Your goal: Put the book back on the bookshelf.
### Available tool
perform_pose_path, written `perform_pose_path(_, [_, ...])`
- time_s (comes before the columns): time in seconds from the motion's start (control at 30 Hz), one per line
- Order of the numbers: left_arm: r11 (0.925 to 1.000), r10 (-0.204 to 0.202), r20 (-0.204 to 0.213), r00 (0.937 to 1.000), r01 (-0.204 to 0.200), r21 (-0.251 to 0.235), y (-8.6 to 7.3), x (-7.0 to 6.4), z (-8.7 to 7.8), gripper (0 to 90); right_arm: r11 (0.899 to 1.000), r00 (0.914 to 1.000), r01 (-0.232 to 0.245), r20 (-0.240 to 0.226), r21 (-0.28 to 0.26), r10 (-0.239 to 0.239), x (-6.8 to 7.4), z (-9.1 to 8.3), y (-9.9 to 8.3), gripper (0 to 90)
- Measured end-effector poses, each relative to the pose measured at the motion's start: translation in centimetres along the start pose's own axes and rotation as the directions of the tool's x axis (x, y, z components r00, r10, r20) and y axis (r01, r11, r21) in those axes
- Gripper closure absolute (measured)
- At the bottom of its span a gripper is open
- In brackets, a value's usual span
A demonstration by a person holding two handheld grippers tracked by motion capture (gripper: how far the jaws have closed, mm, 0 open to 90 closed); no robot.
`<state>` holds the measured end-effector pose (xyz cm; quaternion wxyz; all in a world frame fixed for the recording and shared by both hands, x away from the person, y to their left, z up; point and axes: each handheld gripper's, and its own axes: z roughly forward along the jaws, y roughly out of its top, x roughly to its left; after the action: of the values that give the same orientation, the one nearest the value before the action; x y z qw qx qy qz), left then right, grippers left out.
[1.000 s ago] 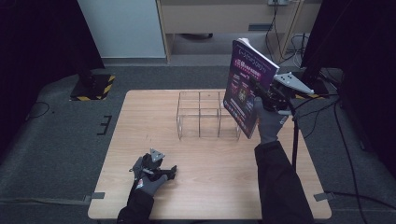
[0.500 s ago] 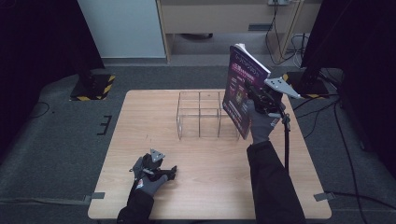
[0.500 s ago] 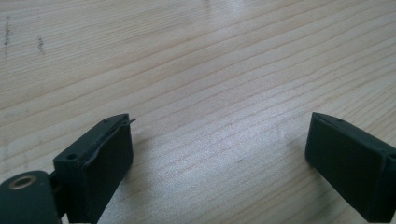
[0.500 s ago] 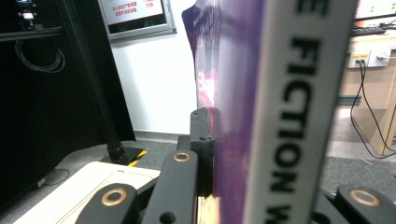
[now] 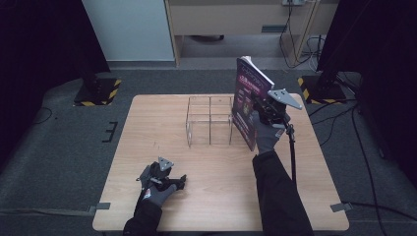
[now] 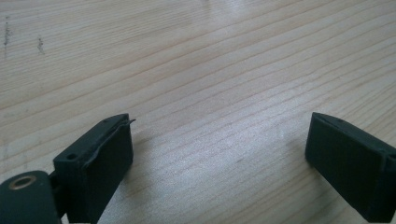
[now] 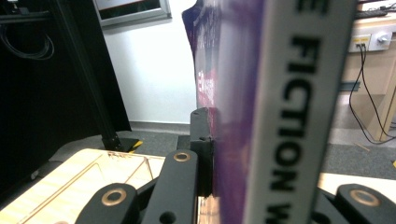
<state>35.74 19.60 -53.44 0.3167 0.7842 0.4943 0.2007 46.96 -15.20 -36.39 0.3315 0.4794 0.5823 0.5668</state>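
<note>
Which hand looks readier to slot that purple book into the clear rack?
The right. Its gripper is already clamped on the book, held upright beside the rack. The left gripper rests open on the table, near the front edge.

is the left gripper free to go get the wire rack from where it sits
Probably yes. The left gripper rests open and holding nothing on bare table, with nothing between it and the wire rack; the right gripper holds the book beside the rack.

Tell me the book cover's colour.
Purple, with pale lettering; the book shows best in the high view, held upright by the right gripper.
</note>
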Motion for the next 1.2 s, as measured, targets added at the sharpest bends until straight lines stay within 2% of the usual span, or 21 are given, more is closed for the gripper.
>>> perform_pose_path(0.27, [1.0,0.0,0.0,1.0,0.0,0.0,0.0,0.0,0.0,6.7,1.0,0.9998,-0.009,0.015,0.006,0.009,0.0,0.8,-1.7,82.8])
perform_pose_path(0.4, [1.0,0.001,0.0,1.0,-0.001,0.0,0.0,0.0,0.0,6.7,1.0,0.9997,-0.018,0.017,0.009,0.018,0.1,1.1,-2.1,82.9])
perform_pose_path(0.63, [1.0,0.006,0.004,1.0,-0.006,0.002,0.0,-0.1,0.0,6.7,1.0,0.9996,-0.007,0.028,-0.004,0.007,0.4,1.5,-2.3,82.8])
perform_pose_path(0.8, [1.0,0.006,0.005,1.0,-0.006,0.002,0.0,-0.1,0.0,6.5,1.0,0.9995,0.002,0.032,0.006,-0.002,0.4,1.5,-2.9,82.8])
perform_pose_path(1.2, [1.0,0.006,0.006,1.0,-0.006,0.0,0.0,-0.2,0.0,6.1,1.0,0.9991,-0.028,0.033,-0.013,0.028,-0.4,1.2,-5.3,82.8])
